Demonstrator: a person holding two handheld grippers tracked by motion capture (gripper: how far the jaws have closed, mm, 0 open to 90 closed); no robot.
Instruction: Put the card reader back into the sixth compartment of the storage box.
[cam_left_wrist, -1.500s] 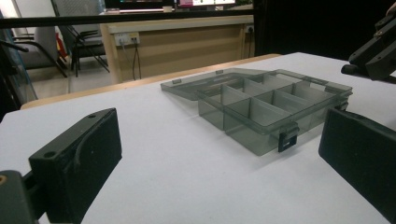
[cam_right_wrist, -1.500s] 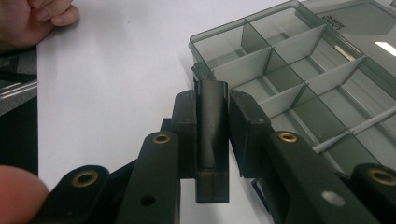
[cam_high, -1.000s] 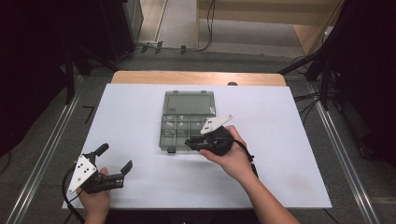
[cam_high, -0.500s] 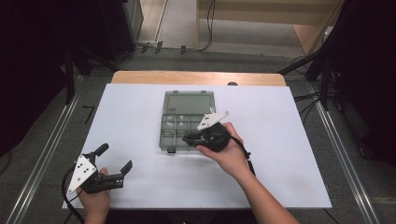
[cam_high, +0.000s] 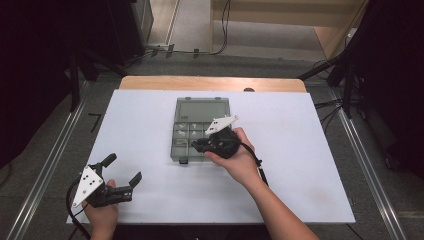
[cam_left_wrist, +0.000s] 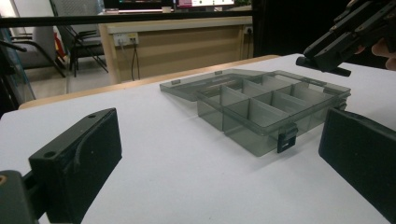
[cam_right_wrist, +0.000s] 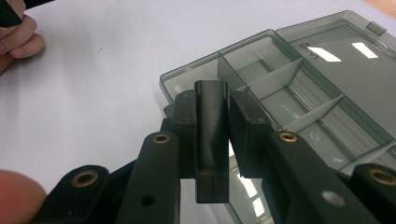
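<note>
Right gripper (cam_high: 196, 145) held over the near part of the open organizer box (cam_high: 200, 130), jaws pointing toward the box's left side. In the right gripper view (cam_right_wrist: 211, 140) the jaws stand narrow, clamped on a small dark block (cam_right_wrist: 212, 140) that sits upright between the two pads, its lower end sticking out below them. Block hangs above the box's front compartments; whether it touches the box cannot be told.

Box is smoky grey clear plastic (cam_left_wrist: 266, 112), middle of the white table (cam_high: 300, 130), lid folded flat open on the far side. Tray split by dividers into several compartments; a small latch on the near wall (cam_left_wrist: 286, 137).

Left gripper (cam_high: 122, 175) low at the near left corner of the table, well apart from the box, held in the left hand (cam_high: 102, 215). Jaws wide, nothing between them; in the left gripper view the two black pads frame bare table top, the box beyond them, and the right gripper (cam_left_wrist: 327, 63) over its far side.

Right hand (cam_high: 240, 160) wraps the right gripper's body, cable trailing back along the forearm.
</note>
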